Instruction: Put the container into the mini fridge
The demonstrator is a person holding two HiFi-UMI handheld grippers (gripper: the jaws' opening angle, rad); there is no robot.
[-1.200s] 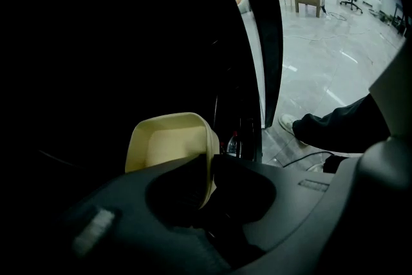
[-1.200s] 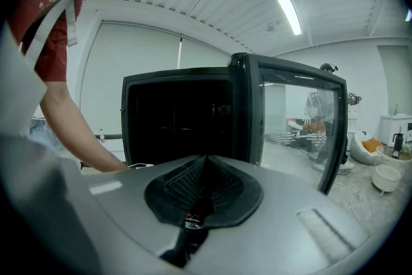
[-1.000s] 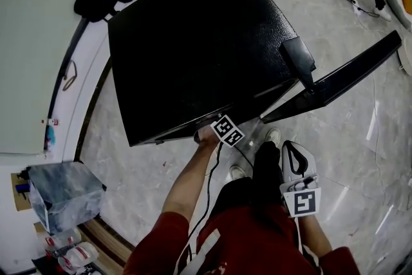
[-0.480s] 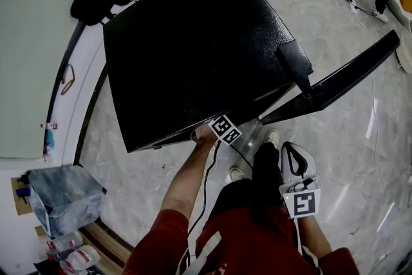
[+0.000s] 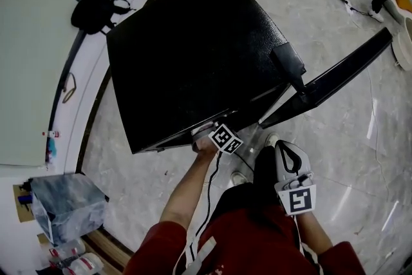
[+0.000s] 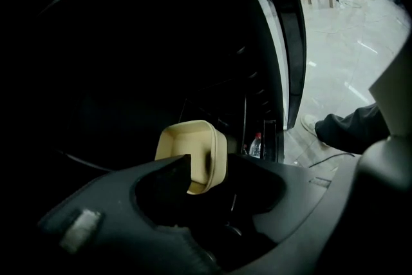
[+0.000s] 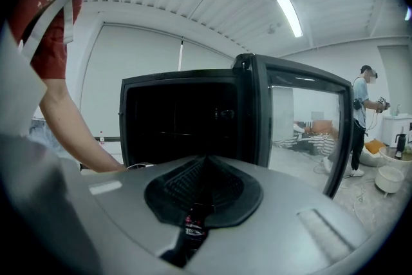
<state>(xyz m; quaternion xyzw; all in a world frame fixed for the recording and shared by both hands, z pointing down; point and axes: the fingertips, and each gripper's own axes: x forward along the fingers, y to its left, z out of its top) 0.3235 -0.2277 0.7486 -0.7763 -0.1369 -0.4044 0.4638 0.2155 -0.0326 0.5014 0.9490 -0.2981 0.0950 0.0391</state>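
Inside the mini fridge (image 5: 193, 48), the left gripper (image 6: 215, 170) has just sprung its jaws wide. The container (image 6: 190, 148) sits tilted between them, released, so a careless withdrawal could snag and topple it. The right gripper (image 7: 205, 170) is clenched, empty.

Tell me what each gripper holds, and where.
Nothing. The left gripper, jaws just opened, stands around the cream container without pressing; right gripper shut, empty.

Red top (image 5: 257, 248), dark trousers (image 5: 248, 193)
Black left hand-held gripper (image 6: 212, 174), grey right hand-held gripper (image 5: 290, 161), each bearing a marker cube (image 5: 225, 138); black cable (image 5: 207, 203).
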